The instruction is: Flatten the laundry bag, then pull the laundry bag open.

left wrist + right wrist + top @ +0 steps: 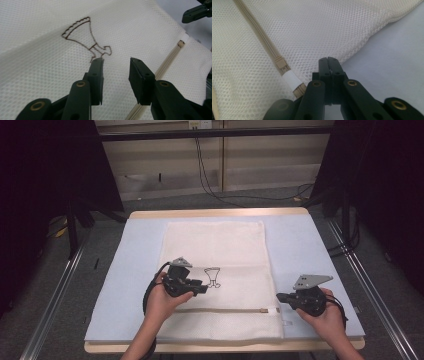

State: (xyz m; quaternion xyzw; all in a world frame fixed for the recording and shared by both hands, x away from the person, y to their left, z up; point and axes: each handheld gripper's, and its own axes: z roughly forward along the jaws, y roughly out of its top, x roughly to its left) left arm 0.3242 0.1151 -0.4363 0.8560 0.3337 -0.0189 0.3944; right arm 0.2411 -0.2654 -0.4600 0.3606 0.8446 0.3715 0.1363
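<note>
A cream mesh bag (215,245) lies flat on the mat, with a brown stitched figure (213,277) (86,37) in its middle and a beige zipper (225,310) (167,65) (262,37) across its near part. My left gripper (204,287) (116,62) hovers over the bag just beside the stitched figure, jaws open with only mesh below them. My right gripper (280,297) (329,59) sits at the bag's right edge, close to the zipper's end (280,63), its jaws pressed together with nothing between them. In the left gripper view the right gripper (197,11) shows far off.
A pale blue mat (300,245) covers the wooden table (220,213), with bare strips left and right of the bag. Metal rails (370,285) run along both sides on the floor. Cables (210,185) trail behind the table.
</note>
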